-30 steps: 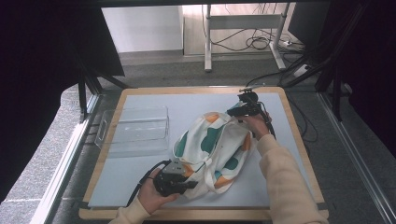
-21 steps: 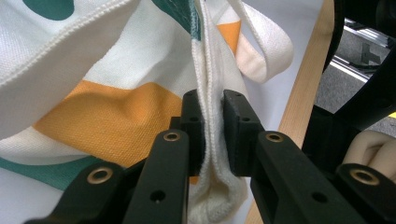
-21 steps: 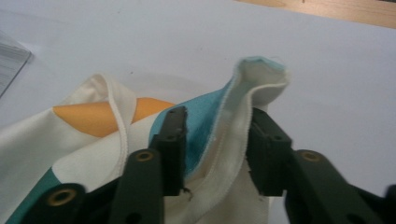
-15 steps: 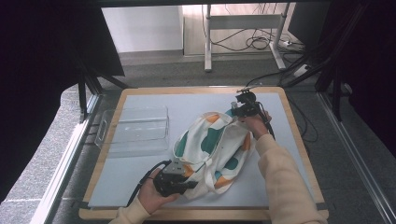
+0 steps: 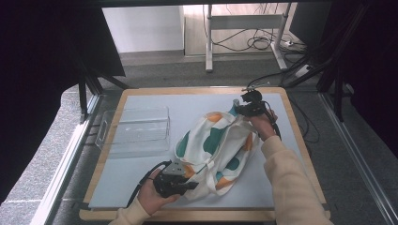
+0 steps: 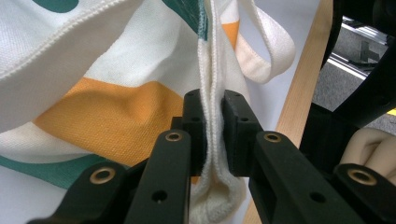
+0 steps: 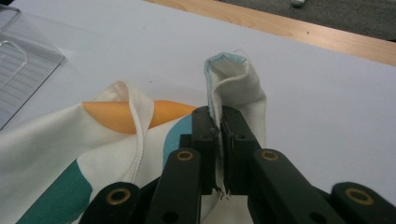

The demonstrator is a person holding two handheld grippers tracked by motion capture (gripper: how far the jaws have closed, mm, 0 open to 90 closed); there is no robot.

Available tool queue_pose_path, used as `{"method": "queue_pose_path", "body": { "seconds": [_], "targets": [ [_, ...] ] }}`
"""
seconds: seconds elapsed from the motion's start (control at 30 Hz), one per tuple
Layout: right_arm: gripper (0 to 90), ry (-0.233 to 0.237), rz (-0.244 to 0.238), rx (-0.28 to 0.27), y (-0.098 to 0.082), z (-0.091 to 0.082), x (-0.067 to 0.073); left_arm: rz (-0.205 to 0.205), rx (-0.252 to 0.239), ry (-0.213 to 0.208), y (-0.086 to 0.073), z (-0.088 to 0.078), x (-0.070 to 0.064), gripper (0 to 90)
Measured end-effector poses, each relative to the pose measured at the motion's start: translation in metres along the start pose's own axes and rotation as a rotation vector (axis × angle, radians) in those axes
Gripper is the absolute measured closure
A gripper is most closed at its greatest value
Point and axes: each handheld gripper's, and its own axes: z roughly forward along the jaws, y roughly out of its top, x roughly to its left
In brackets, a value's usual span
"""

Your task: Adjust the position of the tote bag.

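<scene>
A white mat covers the wooden table, a clear tray at its left. The patterned bag lies mid-mat, pinched at both ends. The left gripper clamps a seam; the right gripper has just been closing on a far corner (cloth between its jaws). Next, likely lift and spread evenly.

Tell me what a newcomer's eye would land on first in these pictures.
First, the white cloth bag with orange and teal patches, lying crumpled mid-table. The left gripper pinches its near edge and the right gripper its far edge; the right jaws have just been closing on a fold of cloth. To the bag's left stands a clear plastic tray.
</scene>
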Motion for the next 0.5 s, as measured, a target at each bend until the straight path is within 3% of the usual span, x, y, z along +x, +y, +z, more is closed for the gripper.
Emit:
{"method": "queue_pose_path", "body": {
  "seconds": [0.23,0.5],
  "targets": [
    [84.7,0.008,-0.007,-0.046,0.001,-0.019,-0.001,0.022,0.001,0.017,0.002,-0.010,0.002,81.5],
    [84.7,0.002,0.007,-0.089,-0.007,-0.040,-0.008,0.005,-0.030,0.047,0.005,-0.022,0.009,81.9]
  ]
}}
